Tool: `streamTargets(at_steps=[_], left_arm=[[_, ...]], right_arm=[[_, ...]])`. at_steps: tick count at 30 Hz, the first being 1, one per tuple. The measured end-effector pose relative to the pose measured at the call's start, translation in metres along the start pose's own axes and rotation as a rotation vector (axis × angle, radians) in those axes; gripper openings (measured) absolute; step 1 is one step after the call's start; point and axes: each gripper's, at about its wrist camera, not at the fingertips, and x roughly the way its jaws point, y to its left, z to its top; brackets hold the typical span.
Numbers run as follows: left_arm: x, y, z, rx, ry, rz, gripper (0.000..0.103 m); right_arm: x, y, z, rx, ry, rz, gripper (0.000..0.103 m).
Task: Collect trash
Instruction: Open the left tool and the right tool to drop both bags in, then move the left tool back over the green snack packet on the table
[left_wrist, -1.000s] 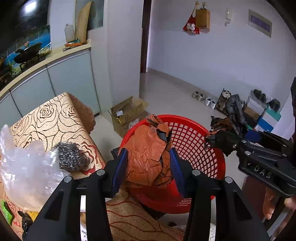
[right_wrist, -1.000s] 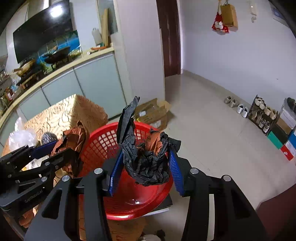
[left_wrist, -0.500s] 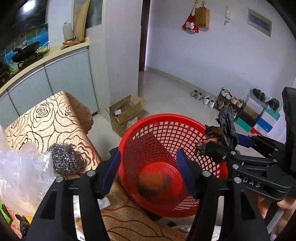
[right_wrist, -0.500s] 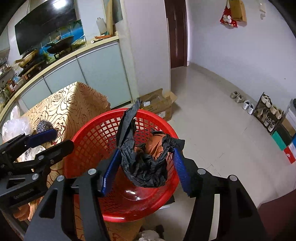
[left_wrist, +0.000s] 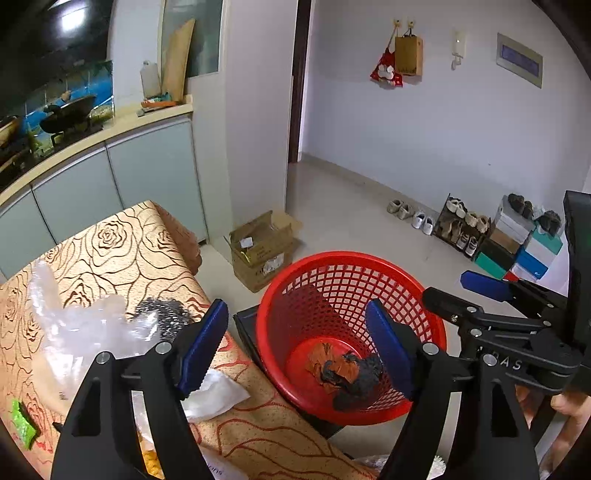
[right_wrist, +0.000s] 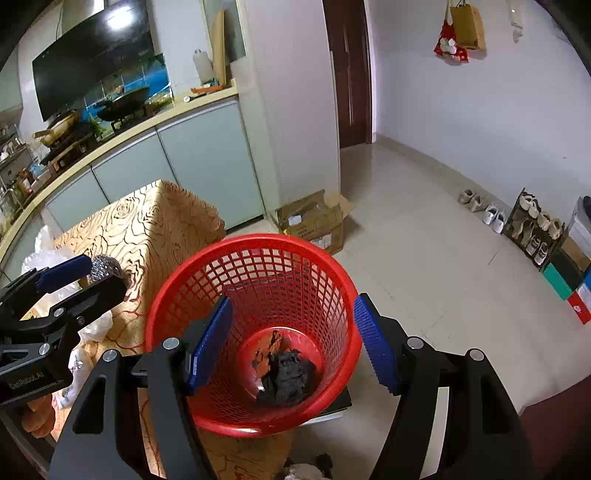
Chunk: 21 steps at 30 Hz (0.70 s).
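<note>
Right wrist view: my right gripper (right_wrist: 291, 341) hangs wide and empty over the red basket (right_wrist: 166, 306), at whose bottom lie the crumpled black bag (right_wrist: 286, 380) and the orange scrap (right_wrist: 271, 343), so these two pieces are collected. Left wrist view: my left gripper (left_wrist: 295, 349), jaws opening with nothing between them, hangs by the patterned table (left_wrist: 122, 240), where a clear plastic bag (left_wrist: 79, 328), a steel scourer (left_wrist: 166, 312) and a green wrapper (left_wrist: 22, 424) remain, by my judgement, to be gathered.

An open cardboard box (right_wrist: 314, 221) sits on the floor near the cabinets. Shoes fill a low rack (left_wrist: 461, 229) along the far wall, beside stacked shoeboxes (left_wrist: 524, 247). A wok (right_wrist: 123, 105), possibly on a stove, occupies the counter.
</note>
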Motion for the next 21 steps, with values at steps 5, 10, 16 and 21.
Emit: streamTargets(at_steps=[5,10,16,21], left_arm=[[-0.015,0.004,-0.001,-0.013,-0.019,0.009,0.075],[-0.032,0.008,-0.004,-0.026,-0.045,0.026,0.078],[-0.06,0.021,-0.01,-0.059,-0.084,0.055,0.081],[-0.083,0.037,-0.017,-0.076,-0.112,0.105,0.083]], right_arm=[[-0.013,0.001,-0.003,0.004,-0.022,-0.017,0.066],[-0.03,0.003,-0.005,0.015,-0.05,-0.026,0.066],[-0.05,0.021,-0.007,-0.002,-0.093,-0.016,0.071],[-0.066,0.039,-0.011,-0.012,-0.123,0.015,0.073]])
